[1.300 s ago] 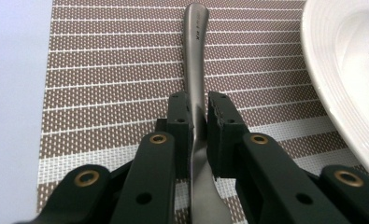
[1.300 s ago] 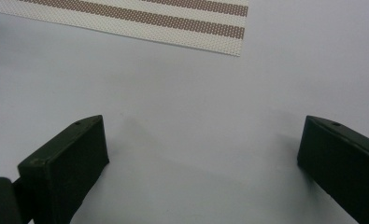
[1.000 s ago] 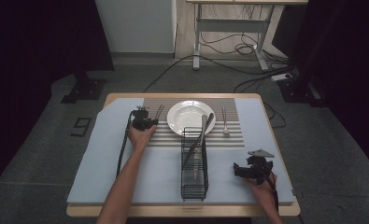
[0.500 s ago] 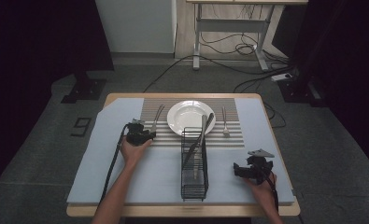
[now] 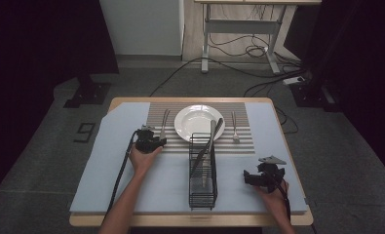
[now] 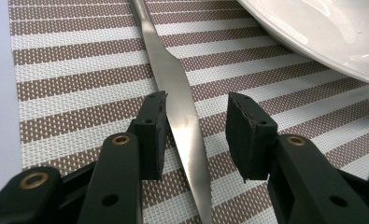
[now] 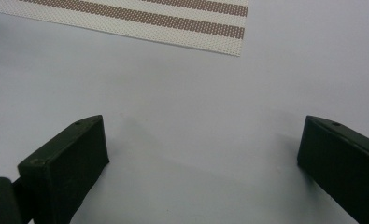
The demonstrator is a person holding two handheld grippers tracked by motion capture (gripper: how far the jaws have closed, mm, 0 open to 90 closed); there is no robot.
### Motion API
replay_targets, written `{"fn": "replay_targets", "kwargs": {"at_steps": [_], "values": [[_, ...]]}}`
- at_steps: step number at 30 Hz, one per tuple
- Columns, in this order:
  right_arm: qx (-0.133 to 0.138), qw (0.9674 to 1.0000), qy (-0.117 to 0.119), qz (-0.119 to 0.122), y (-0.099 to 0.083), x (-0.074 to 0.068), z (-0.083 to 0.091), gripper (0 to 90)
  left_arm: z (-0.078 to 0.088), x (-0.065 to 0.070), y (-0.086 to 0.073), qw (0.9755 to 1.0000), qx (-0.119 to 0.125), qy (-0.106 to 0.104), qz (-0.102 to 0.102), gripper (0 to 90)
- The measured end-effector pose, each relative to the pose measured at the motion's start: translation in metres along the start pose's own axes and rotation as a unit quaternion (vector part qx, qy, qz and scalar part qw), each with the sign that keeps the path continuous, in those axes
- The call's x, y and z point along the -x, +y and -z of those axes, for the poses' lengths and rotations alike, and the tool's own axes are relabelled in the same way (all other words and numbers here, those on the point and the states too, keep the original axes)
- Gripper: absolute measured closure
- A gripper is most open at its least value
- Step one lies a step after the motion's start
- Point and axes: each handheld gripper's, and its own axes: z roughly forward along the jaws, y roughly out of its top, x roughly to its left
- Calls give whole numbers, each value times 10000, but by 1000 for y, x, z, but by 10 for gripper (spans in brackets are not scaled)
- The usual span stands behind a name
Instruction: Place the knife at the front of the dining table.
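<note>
Lying on the striped placemat (image 6: 79, 79), the fork handle (image 6: 180, 116) sits between the left gripper (image 6: 196, 122)'s open fingers, untouched

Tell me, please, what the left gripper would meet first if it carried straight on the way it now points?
Probably the fork: the left gripper stands open with its handle lying between the jaws on the striped placemat. Going on along the handle, it would likely reach the rim of the white plate next, though depth is hard to judge.
</note>
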Motion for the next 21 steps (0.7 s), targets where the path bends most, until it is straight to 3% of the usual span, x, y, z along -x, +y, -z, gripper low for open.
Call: {"fn": "replay_targets", "kwargs": {"at_steps": [10, 14, 21], "values": [[-1, 10000, 4, -2, 0, 0, 0, 13, 0, 2, 1, 10000, -6, -28, 20, 553], [7, 10000, 2, -7, 0, 0, 0, 12, 9, 3, 1, 9998, 167, -85, -88, 488], [-1, 10000, 4, -2, 0, 0, 0, 12, 31, 5, 5, 9993, 210, -123, -280, 406]]}}
